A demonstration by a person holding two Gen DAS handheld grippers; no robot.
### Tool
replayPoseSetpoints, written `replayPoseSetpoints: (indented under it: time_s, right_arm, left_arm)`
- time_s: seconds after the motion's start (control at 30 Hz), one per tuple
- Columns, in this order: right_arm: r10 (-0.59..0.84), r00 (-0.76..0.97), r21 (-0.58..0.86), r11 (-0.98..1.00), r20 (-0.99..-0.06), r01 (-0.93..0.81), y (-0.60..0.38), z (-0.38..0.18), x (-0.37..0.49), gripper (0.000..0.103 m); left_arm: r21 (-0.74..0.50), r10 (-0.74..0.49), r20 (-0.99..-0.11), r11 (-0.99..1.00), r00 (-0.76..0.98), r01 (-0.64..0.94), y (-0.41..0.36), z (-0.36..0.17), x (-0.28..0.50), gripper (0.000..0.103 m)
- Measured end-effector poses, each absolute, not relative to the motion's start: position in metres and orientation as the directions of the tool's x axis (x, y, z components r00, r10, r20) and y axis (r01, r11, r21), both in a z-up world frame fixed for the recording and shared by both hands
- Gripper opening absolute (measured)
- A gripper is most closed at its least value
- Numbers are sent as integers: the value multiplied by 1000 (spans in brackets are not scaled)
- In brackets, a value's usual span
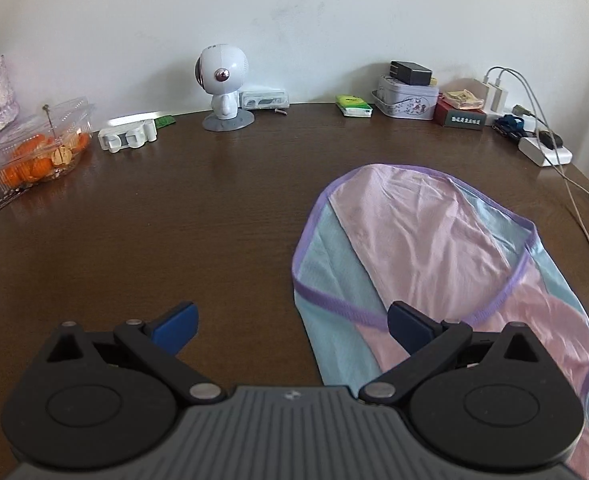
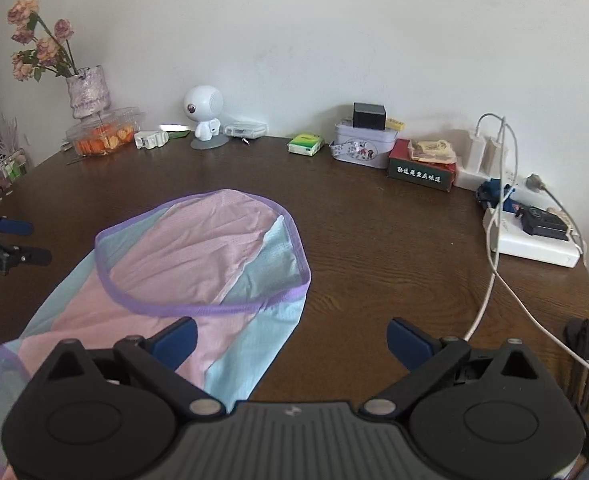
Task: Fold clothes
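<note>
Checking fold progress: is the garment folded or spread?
Partly folded: the pink-and-blue garment has its purple-trimmed end doubled over itself on the table.

1. The left wrist view looks forward from just behind the left gripper (image 1: 292, 326), low over the brown table (image 1: 174, 220), facing the white wall (image 1: 294, 12).
2. Its right finger overlaps the garment (image 1: 434, 240), which spreads ahead and to the right of the fingers.
3. The right wrist view sits behind the right gripper (image 2: 292, 340), slightly higher, facing the same wall (image 2: 294, 20).
4. Here the garment (image 2: 198, 256) lies ahead and to the left of the fingers.
5. Both views share the garment, the white figurine (image 1: 223, 88) (image 2: 204, 120) and the tin (image 1: 406, 100) (image 2: 362, 146).
</note>
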State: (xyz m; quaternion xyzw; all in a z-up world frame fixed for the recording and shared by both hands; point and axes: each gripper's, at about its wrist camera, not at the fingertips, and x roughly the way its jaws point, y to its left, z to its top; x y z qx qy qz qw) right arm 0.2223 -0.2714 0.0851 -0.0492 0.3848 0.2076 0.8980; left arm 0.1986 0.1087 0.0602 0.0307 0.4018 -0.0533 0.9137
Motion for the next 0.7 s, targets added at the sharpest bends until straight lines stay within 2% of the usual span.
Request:
replayPoseSetpoints:
  time_s: [0.1,0.2,0.3,0.33,0.4,0.43,0.47,0.5,0.53,0.57,0.7]
  right_arm:
    - [321,577,91,916,-751,-391,-261,82,270,96]
    - [297,507,80,910,-809,-406,-244,72,308,85]
    - [234,440,32,907,-867,-421,-221,59,332,74]
    - [214,416,10,898,-884,-440,-214,55,336,74]
    - [169,377,-35,878,-911,-478,-202,47,340,73]
    - [143,362,-57,870,-921,-489,-199,43,341,62]
    - [151,351,-47,867,-924,-496,-199,40,343,54]
    - [181,325,-8,865,-928,-502,-200,42,345,19]
    - [213,296,37,862,-931,-506,-201,43,347,4]
    - [204,298,21,854,-933,-519,-199,44,346,1]
    - [189,310,-11,838,-932,-545,-191,46,347,0]
  left_arm:
    - [49,-41,-752,992,658,117,103,55,232,103]
    - [45,-53,-791,988,609,145,97,47,256,98]
    - [68,-55,-800,981,597,182,91,45,265,97]
    - [73,-53,-807,979,589,189,90,43,268,95]
    - [70,-50,-829,979,557,192,89,36,274,68]
    - [55,-65,-838,978,541,202,89,32,275,33]
    - [39,-83,-844,976,530,214,90,29,275,15]
    - [28,-100,-844,973,528,229,89,29,274,10]
    - [35,-98,-843,971,529,237,88,29,273,4]
    - [52,-87,-840,969,536,240,86,29,273,2]
    - [61,-67,-825,977,561,207,89,28,272,2]
